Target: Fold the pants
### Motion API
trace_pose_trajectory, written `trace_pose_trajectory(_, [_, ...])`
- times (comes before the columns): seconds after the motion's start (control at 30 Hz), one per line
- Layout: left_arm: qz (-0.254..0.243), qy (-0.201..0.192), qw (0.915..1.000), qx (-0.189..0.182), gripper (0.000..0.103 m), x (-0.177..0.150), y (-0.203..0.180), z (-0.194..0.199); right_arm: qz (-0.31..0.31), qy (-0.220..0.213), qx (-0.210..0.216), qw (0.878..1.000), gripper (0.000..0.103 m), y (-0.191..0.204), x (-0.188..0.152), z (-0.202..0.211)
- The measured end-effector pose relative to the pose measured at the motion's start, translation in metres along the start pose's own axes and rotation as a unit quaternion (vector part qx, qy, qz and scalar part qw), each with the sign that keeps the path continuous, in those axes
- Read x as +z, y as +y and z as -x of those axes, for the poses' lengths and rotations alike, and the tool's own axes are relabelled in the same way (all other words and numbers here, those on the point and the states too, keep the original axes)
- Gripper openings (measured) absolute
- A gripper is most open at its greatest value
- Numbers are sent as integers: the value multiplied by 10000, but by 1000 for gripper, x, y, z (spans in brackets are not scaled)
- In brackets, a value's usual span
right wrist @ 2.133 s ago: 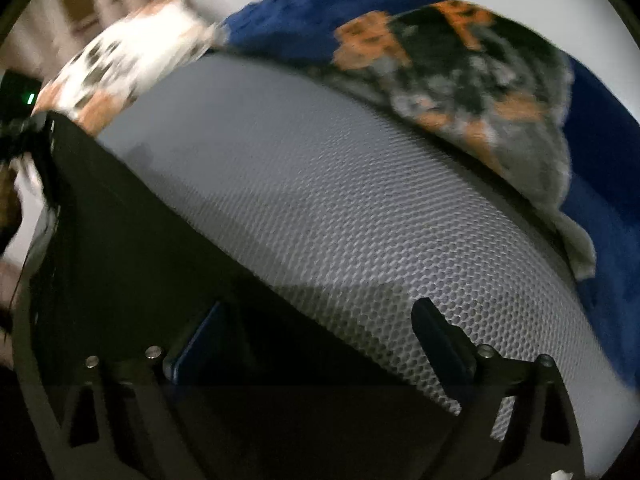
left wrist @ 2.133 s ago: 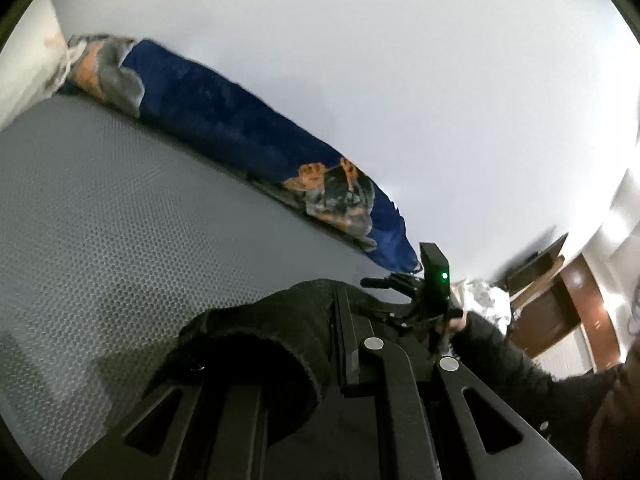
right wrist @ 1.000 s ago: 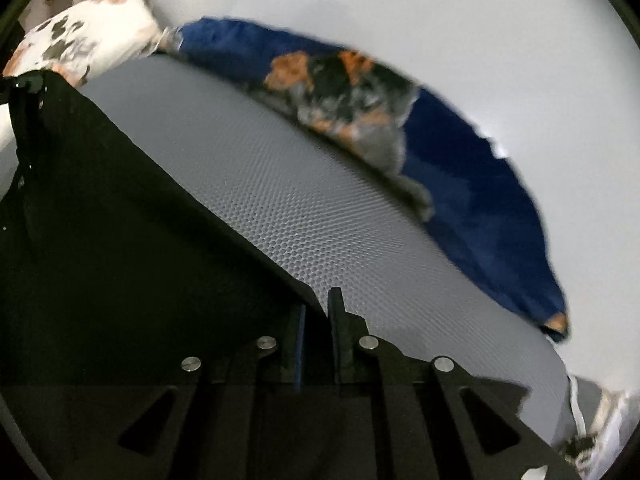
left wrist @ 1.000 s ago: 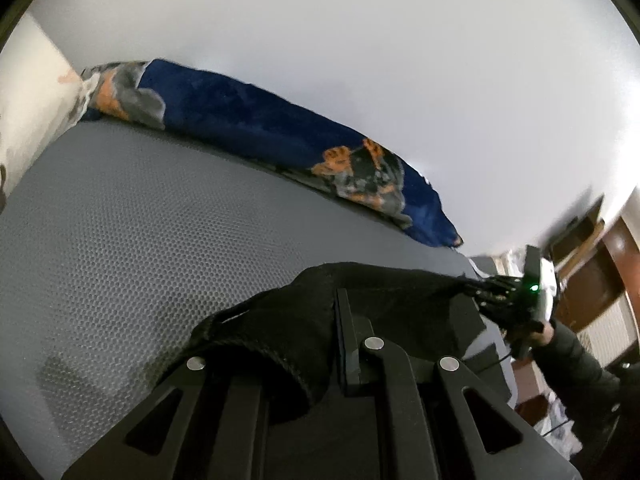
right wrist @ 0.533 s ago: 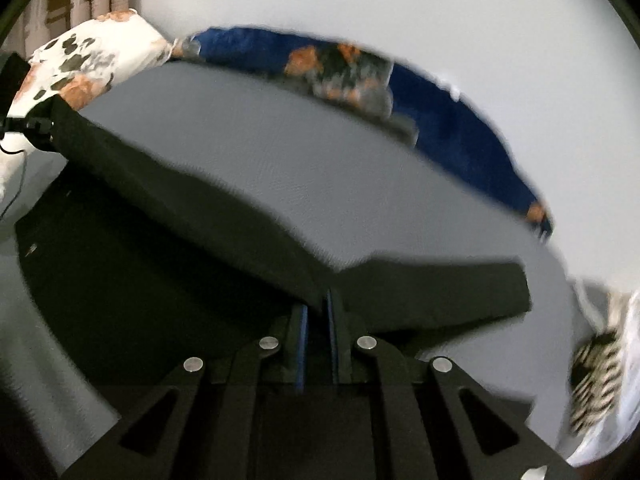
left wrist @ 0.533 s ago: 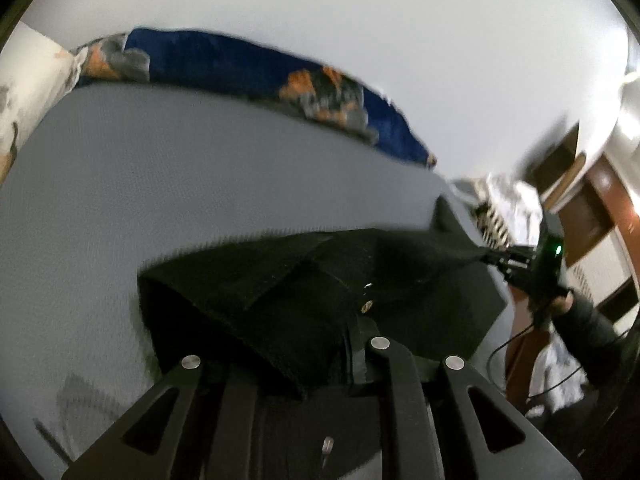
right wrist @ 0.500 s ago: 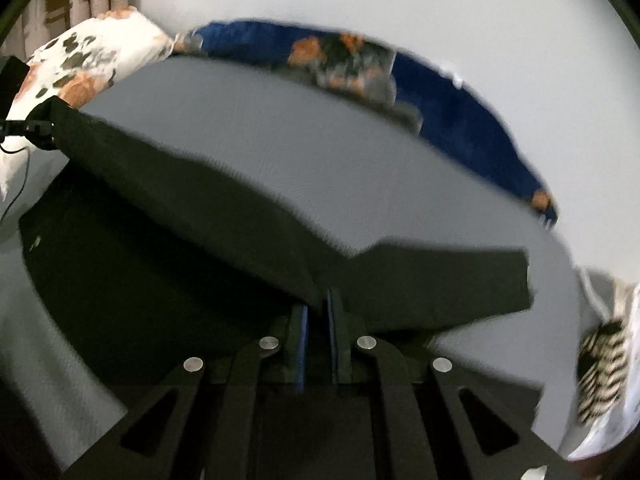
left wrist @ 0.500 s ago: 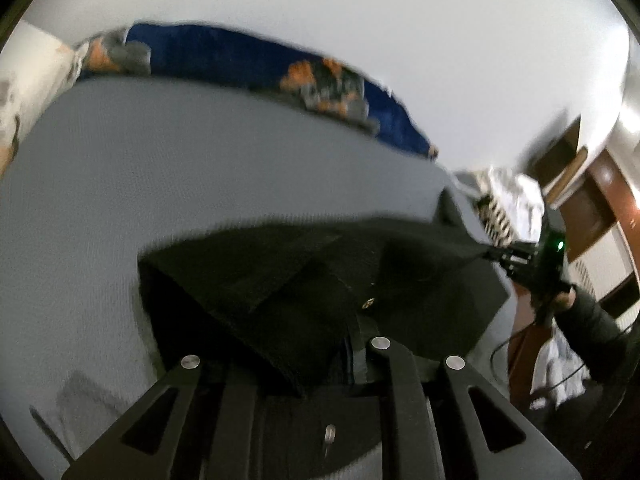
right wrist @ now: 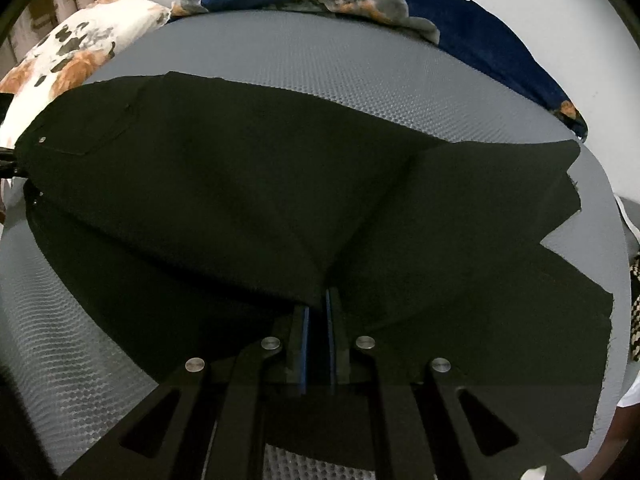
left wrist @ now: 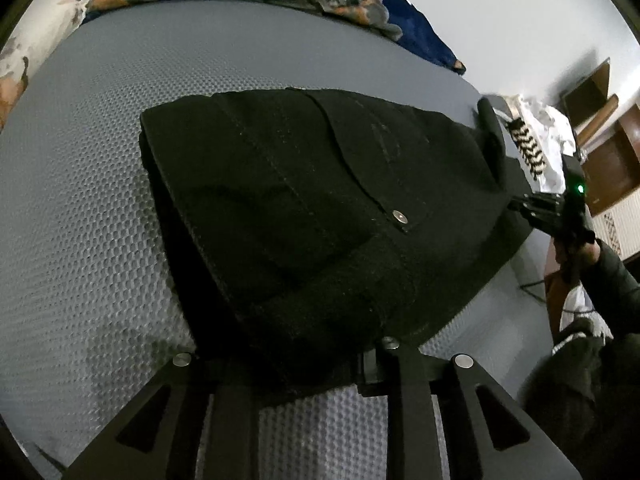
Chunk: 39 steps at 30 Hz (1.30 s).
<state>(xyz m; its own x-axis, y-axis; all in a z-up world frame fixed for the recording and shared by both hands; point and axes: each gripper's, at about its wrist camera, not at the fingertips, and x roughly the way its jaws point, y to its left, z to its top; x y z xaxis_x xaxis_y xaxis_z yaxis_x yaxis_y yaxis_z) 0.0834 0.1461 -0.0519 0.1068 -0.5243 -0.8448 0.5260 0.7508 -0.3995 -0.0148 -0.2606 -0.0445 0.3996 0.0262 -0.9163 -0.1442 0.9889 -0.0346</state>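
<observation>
Black pants lie folded on the grey mattress, waistband and a metal rivet toward my left gripper. Its jaws are opening; the waistband edge drapes between them and hides the tips. In the right wrist view the pants spread wide, the legs' ends at the right. My right gripper is shut, its blue pads pinching a fold of the black cloth. The right gripper also shows at the pants' far corner, held by a hand in a dark sleeve.
A blue blanket with orange and grey patches lies along the far edge of the mattress. A white patterned pillow sits at the left end. Wooden furniture and white laundry stand beyond the bed's right end.
Both grippers have come down and tilted toward the bed, and the pants now lie flat on the mattress instead of hanging stretched. The left jaws have parted.
</observation>
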Motion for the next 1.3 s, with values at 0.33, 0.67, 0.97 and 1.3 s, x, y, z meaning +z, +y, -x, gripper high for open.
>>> trace_pose_trajectory(0.33, [221, 53, 9966, 795, 88, -10, 5, 30, -148, -104, 71, 9998, 6, -2, 0, -3])
trace_pose_trajectory(0.67, [2413, -1069, 9644, -186, 77, -20, 13, 86, -179, -154, 99, 9997, 7, -3, 0, -5])
trace_pose_trajectory(0.97, [3999, -594, 9136, -447, 56, -57, 24, 45, -268, -189, 122, 9994, 7, -5, -1, -5])
trace_pose_trajectory(1.3, [3735, -679, 9241, -440, 21, -45, 25, 26, -252, -285, -121, 9992, 5, 1, 2, 8])
